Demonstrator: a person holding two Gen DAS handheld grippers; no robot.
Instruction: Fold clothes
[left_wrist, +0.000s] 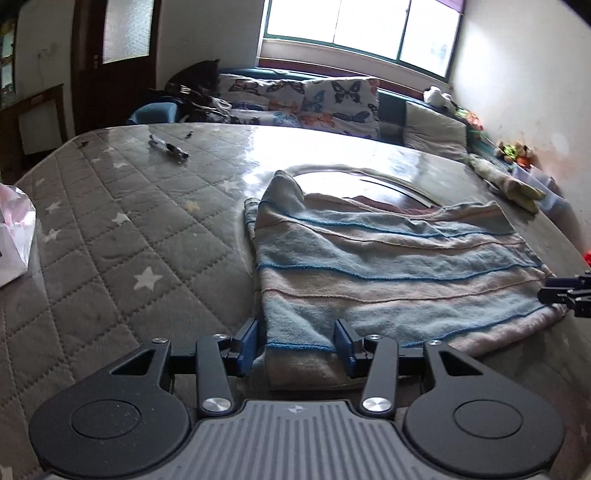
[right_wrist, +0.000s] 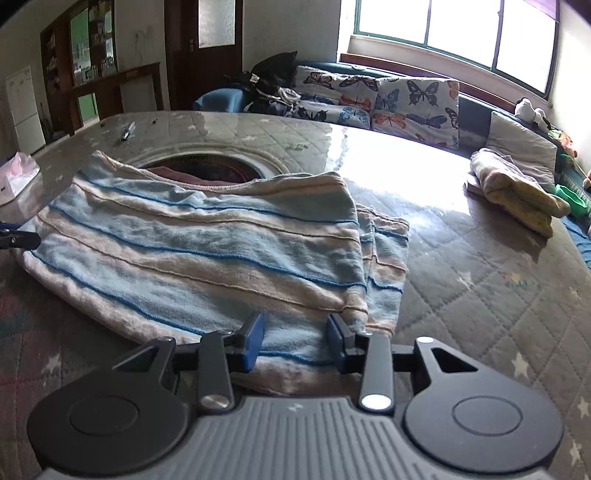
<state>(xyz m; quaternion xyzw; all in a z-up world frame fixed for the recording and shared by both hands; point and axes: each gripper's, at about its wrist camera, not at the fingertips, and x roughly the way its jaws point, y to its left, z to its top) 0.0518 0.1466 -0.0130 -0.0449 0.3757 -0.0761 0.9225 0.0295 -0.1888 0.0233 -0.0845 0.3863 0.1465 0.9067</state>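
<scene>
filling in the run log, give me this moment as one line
garment: striped garment partly folded on table | left gripper: open at near edge | right gripper: open at near edge

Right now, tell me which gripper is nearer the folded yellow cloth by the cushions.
Right. The right gripper sits at the striped garment's end facing the yellow cloth; the left gripper is at the far end.

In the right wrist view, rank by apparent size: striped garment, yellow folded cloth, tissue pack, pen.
1. Striped garment, largest by far.
2. Yellow folded cloth.
3. Tissue pack, partly cut off at the edge, so unsure.
4. Pen, smallest, though farthest away.
</scene>
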